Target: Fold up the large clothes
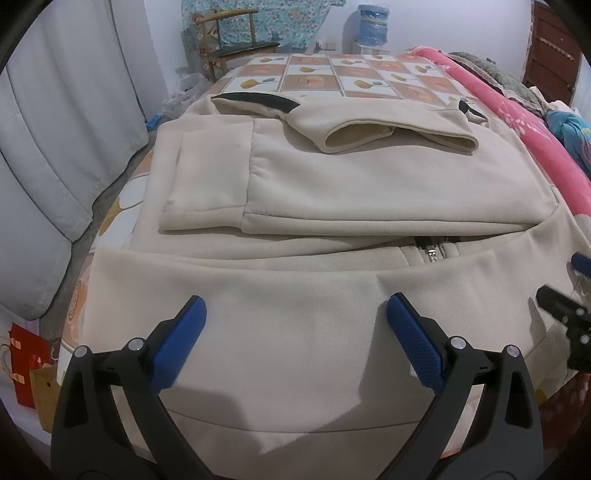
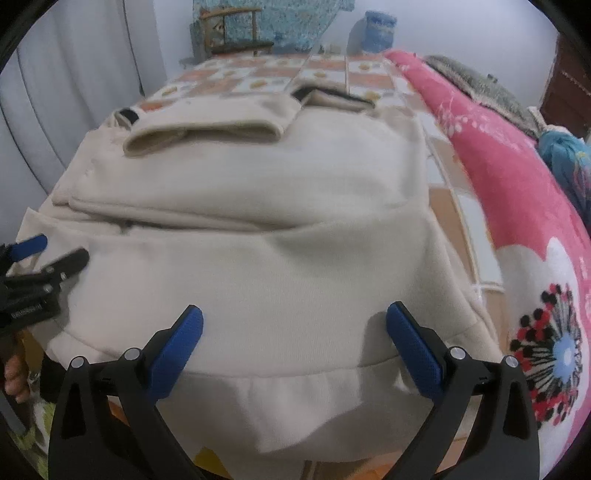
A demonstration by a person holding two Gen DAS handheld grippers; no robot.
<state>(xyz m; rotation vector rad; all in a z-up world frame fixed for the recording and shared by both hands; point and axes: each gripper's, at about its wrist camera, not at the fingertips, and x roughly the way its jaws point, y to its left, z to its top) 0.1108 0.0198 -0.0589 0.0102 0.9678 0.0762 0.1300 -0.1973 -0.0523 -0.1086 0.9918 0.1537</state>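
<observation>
A cream zip-up hoodie (image 1: pixel 332 177) lies partly folded on the bed, sleeves laid across its upper half and its zipper pull (image 1: pixel 431 254) showing under the fold. My left gripper (image 1: pixel 295 306) hovers open over the near left part of the hem, nothing between its blue pads. In the right wrist view the same hoodie (image 2: pixel 280 206) fills the middle. My right gripper (image 2: pixel 293 317) stands wide open above the near right part of the hem, pads apart from the cloth. Each gripper shows at the edge of the other's view: right gripper (image 1: pixel 569 295), left gripper (image 2: pixel 40 258).
The bed wears a tiled orange-and-white sheet (image 1: pixel 332 74). A pink floral blanket (image 2: pixel 517 221) runs along the right side. A grey padded headboard or wall panel (image 1: pixel 55 147) is at the left. A wooden chair (image 1: pixel 236 40) and a water bottle (image 1: pixel 373 22) stand beyond the bed.
</observation>
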